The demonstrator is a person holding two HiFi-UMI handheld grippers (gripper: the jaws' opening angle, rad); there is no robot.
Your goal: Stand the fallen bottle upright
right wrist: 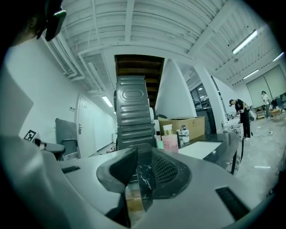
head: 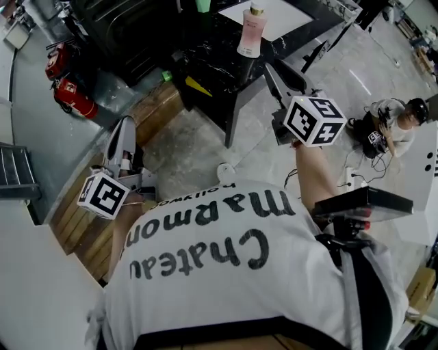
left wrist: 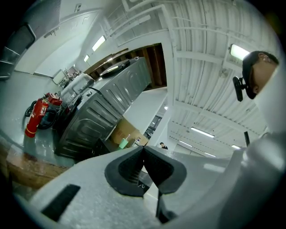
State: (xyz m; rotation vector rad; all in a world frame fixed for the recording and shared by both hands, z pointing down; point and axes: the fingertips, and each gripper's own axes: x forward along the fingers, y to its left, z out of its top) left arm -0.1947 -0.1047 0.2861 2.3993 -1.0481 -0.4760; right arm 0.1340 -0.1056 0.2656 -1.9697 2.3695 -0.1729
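Observation:
A pink bottle (head: 252,31) with a pale cap stands upright on the black marble table (head: 212,68), at the edge of a white sheet (head: 274,15). My right gripper (head: 277,78) points level at the table from its near side, short of the bottle. In the right gripper view its pads stand slightly apart with nothing between them, and the bottle (right wrist: 170,142) shows just beyond the tips. My left gripper (head: 123,130) is low at the left, away from the table; its jaws (left wrist: 143,148) are shut and empty.
Two red fire extinguishers (head: 68,92) lie at the left by a dark metal cabinet (left wrist: 103,112). Wooden boards (head: 75,225) run under the left gripper. A person (head: 393,119) sits on the floor at the right. A cardboard box (right wrist: 183,123) stands behind the bottle.

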